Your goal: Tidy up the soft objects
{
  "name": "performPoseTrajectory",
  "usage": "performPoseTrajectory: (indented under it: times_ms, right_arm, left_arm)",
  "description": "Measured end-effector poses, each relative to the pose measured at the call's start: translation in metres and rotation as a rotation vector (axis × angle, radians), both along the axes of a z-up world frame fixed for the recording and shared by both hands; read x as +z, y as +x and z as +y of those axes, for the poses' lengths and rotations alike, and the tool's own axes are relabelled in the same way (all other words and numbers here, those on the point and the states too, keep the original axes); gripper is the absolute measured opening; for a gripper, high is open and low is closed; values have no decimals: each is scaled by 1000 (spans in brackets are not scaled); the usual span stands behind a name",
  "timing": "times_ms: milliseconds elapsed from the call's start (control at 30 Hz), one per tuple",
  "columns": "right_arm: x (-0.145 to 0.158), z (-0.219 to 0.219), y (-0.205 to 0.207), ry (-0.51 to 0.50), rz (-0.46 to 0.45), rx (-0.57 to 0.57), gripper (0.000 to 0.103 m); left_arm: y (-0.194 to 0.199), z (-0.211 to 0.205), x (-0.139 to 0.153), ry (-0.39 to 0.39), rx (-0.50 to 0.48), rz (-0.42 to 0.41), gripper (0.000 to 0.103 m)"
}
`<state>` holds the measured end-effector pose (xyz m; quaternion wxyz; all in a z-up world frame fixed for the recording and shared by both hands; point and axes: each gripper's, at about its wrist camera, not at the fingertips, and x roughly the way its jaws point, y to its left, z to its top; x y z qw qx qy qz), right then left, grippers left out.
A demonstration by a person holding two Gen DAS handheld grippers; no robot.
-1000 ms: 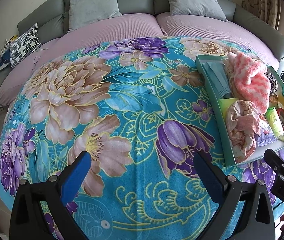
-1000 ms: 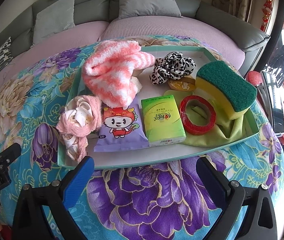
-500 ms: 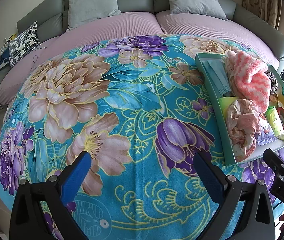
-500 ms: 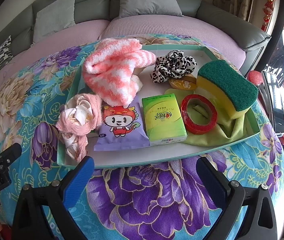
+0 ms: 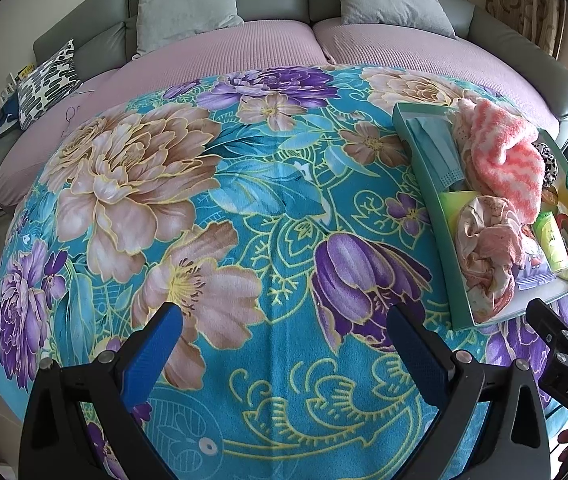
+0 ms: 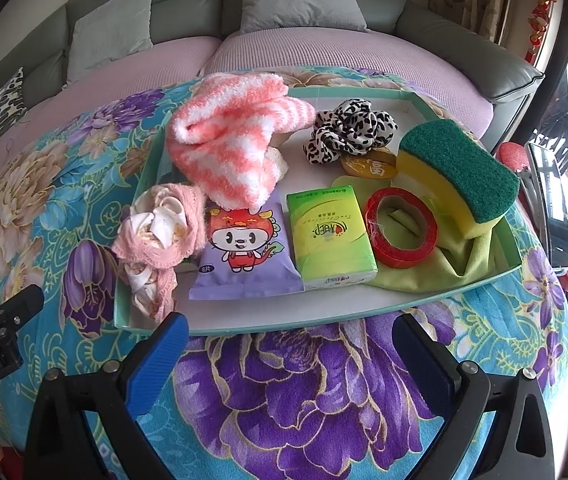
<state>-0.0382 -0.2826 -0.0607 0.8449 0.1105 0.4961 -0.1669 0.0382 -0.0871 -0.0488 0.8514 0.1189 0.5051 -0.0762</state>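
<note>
Both my grippers, left gripper (image 5: pixel 284 344) and right gripper (image 6: pixel 290 346), hang spread and empty; every soft object sits inside the tray (image 6: pixel 284 318), the blanket (image 5: pixel 243 200) bare — sorted already, or awaiting sorting.

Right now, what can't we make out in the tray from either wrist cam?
- Blue mask: seen in left wrist only; in right wrist the striped sock hides it.
- Gold round item: half under the leopard scrunchie.
- Green cloth: mostly beneath the sponge and red tape ring.
</note>
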Motion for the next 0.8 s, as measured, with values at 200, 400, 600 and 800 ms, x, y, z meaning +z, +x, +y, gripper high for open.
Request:
performPoseTrajectory:
  times_ms: [200,400,600,800]
  right_arm:
    - [-1,1,0,0,2,2,103]
    - [-3,1,1,1,6,4,103]
    - [-3,1,1,2,8,4,103]
    - [-2,1,1,2,8,5,103]
  left_arm:
    - [1,1,-1,-1,2,9,102]
    - [2,1,-2,-2,3,15,102]
    - [3,1,-4,-12,4,26,102]
    - [1,2,-3,-15,8,22,102]
